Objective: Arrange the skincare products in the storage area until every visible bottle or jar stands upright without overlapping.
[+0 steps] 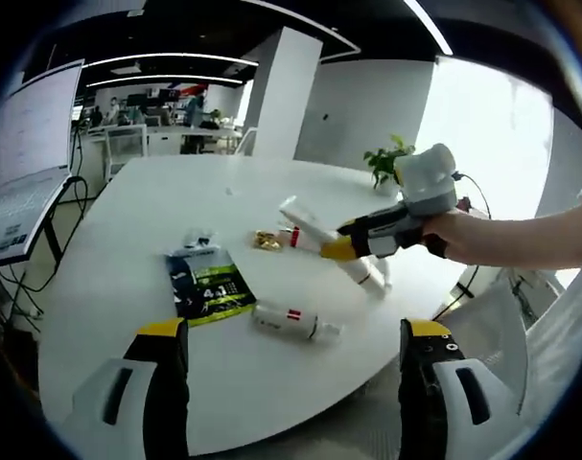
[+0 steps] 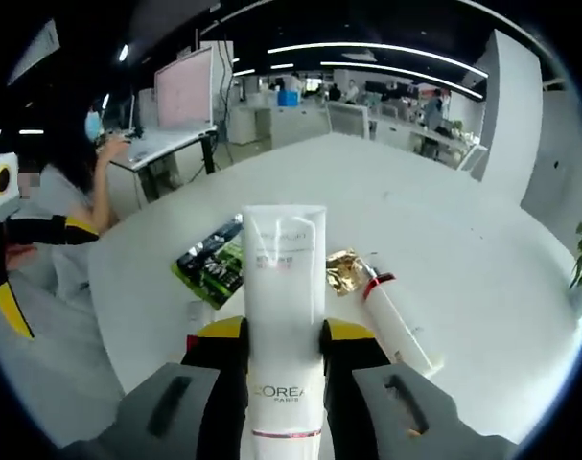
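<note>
In the right gripper view my right gripper (image 2: 286, 337) is shut on a white L'Oreal tube (image 2: 285, 278), held above the white table (image 2: 463, 240). The left gripper view shows that right gripper (image 1: 340, 247) coming in from the right in a person's hand, with the tube (image 1: 305, 218) sticking out to the left. A long white bottle with a red band (image 2: 401, 328) lies on its side beside it (image 1: 365, 273). A small white bottle (image 1: 292, 320) lies flat near the table's front. My left gripper (image 1: 293, 332) stands open with nothing between its fingers.
A green-and-black packet (image 1: 210, 287) (image 2: 214, 264) and a gold wrapper (image 1: 267, 240) (image 2: 345, 270) lie on the table. A potted plant (image 1: 386, 161) stands at the far edge. A laptop (image 1: 22, 182) sits on a side desk. A person (image 2: 80, 182) sits at the left.
</note>
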A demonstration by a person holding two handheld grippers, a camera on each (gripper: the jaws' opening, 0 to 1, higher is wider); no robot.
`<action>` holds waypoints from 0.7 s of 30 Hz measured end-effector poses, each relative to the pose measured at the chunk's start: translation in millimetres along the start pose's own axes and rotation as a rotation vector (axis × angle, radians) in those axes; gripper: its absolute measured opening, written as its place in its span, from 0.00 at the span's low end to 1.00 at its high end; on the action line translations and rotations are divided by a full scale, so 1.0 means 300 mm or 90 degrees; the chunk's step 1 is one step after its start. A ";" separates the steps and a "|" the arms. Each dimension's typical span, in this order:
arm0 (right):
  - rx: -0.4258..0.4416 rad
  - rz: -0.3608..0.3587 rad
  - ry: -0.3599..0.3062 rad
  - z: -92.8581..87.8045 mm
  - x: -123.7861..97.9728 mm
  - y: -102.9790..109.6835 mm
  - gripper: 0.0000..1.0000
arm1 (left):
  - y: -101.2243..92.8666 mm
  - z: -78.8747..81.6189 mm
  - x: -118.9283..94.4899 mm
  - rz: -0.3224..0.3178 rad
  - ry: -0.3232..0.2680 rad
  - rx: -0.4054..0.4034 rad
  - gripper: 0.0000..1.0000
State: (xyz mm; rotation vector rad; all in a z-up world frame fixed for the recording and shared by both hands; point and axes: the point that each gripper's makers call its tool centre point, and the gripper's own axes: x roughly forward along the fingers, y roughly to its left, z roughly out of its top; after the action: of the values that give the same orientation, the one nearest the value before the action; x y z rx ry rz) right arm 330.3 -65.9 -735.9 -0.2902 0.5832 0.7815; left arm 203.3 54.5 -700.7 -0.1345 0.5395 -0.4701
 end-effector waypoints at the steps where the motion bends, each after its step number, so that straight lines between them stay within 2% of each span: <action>1: -0.001 0.001 -0.005 0.004 -0.007 0.002 0.29 | 0.001 -0.001 0.001 -0.001 0.001 -0.002 0.83; 7: -0.001 0.017 -0.034 0.034 -0.059 0.008 0.29 | -0.006 0.007 0.008 0.014 0.016 0.008 0.83; 11: -0.003 0.035 -0.052 0.058 -0.088 0.010 0.29 | 0.005 0.027 0.018 0.031 -0.002 -0.041 0.83; 13: 0.002 0.045 -0.060 0.063 -0.100 0.012 0.29 | 0.004 0.033 0.022 0.039 -0.001 -0.041 0.83; 21: 0.012 0.082 -0.076 0.061 -0.147 0.059 0.29 | -0.083 0.107 0.056 0.018 -0.019 -0.062 0.83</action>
State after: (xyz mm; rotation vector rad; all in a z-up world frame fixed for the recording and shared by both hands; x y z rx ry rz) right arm 299.4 -71.0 -695.7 -0.1878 0.4994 0.9108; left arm 223.2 24.7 -675.0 -0.2265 0.5338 -0.4139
